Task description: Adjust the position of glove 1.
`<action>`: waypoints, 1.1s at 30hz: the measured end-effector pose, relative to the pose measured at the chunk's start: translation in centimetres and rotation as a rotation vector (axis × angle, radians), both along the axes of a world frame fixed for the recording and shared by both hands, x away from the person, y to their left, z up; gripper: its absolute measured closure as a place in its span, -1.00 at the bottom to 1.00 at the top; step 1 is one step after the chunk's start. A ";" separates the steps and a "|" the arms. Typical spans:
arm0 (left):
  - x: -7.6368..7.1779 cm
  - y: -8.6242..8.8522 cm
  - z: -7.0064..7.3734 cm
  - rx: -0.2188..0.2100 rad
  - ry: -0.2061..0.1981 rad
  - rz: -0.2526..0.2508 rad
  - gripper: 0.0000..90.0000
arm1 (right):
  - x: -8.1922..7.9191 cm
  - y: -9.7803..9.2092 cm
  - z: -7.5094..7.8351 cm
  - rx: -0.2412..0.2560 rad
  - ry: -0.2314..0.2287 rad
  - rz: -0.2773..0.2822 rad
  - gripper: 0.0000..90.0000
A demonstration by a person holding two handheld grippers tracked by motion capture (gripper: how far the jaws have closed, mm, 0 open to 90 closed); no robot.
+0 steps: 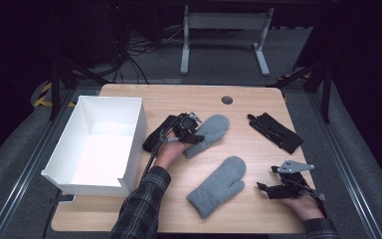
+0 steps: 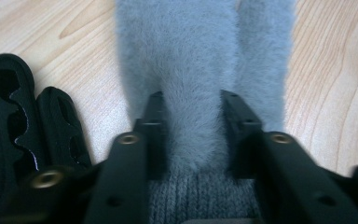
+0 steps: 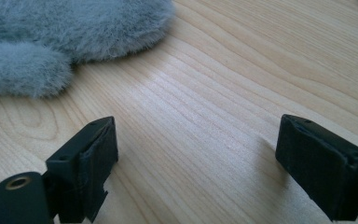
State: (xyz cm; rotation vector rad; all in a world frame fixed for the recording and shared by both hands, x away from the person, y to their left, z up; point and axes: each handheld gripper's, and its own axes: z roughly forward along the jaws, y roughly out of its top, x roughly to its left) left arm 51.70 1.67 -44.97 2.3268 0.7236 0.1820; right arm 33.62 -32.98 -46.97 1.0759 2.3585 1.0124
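Two grey mittens point(image 1: 218, 186) on wood table point(image 1: 248, 107); left gripper point(image 1: 191, 133) pinching one, right gripper point(image 1: 273, 189) agape

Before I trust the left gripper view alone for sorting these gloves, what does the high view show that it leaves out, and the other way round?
High view: the white box, the near grey mitten, the black glove at the right, the right tongs and the table edge.

Left gripper view: the far grey mitten's ribbed knit cuff lying between the two jaws.

Both: the left tongs on the far grey mitten, and the black glove beside it.
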 end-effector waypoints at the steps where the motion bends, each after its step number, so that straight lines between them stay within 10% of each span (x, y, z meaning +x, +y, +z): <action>1: -0.1 -0.1 0.1 0.002 -0.003 0.004 0.63 | 0.0 0.0 0.0 0.000 0.000 0.000 -0.71; 33: -6.4 3.2 5.7 -0.199 0.115 0.031 0.77 | 0.0 0.0 0.0 -0.001 -0.001 -0.001 -0.71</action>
